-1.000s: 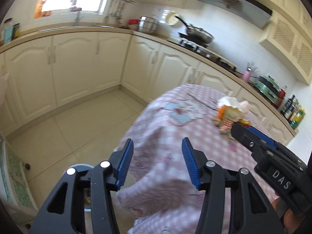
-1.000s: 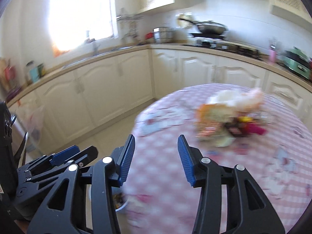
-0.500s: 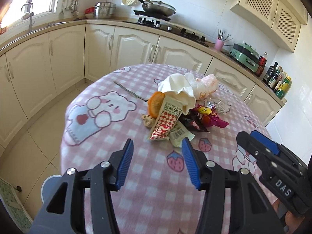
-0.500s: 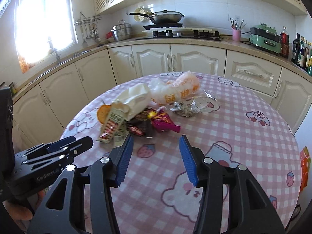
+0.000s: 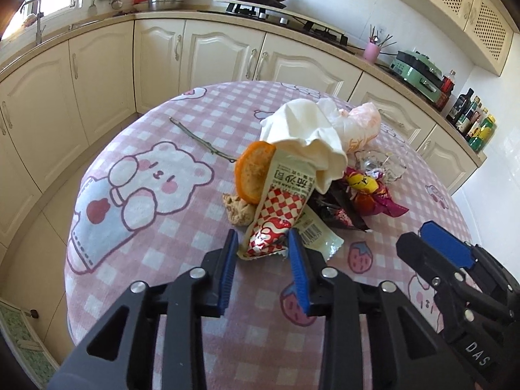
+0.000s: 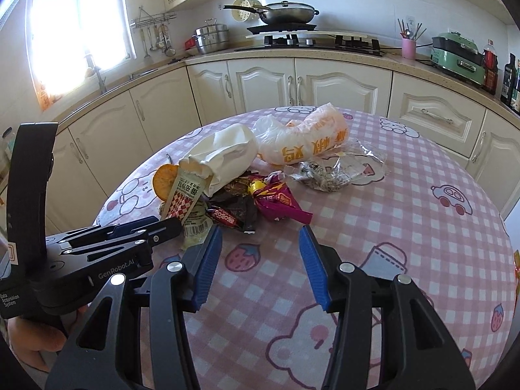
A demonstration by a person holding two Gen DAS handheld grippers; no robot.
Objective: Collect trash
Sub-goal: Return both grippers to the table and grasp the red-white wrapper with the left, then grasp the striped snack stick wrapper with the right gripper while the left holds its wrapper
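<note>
- Two grippers are hovering over the pink checked tablecloth [image 5: 156,243].
- Left gripper [image 5: 262,247] has just been closing; its jaws are bracketing the red-checked wrapper [image 5: 279,214], grip unclear.
- Right gripper [image 6: 260,243] is hanging part open, empty, near the trash pile [image 6: 253,178].

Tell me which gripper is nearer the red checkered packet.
Left. The left gripper has its fingertips either side of the red checkered packet's near end; the right gripper hovers farther off, by the purple wrapper.
</note>
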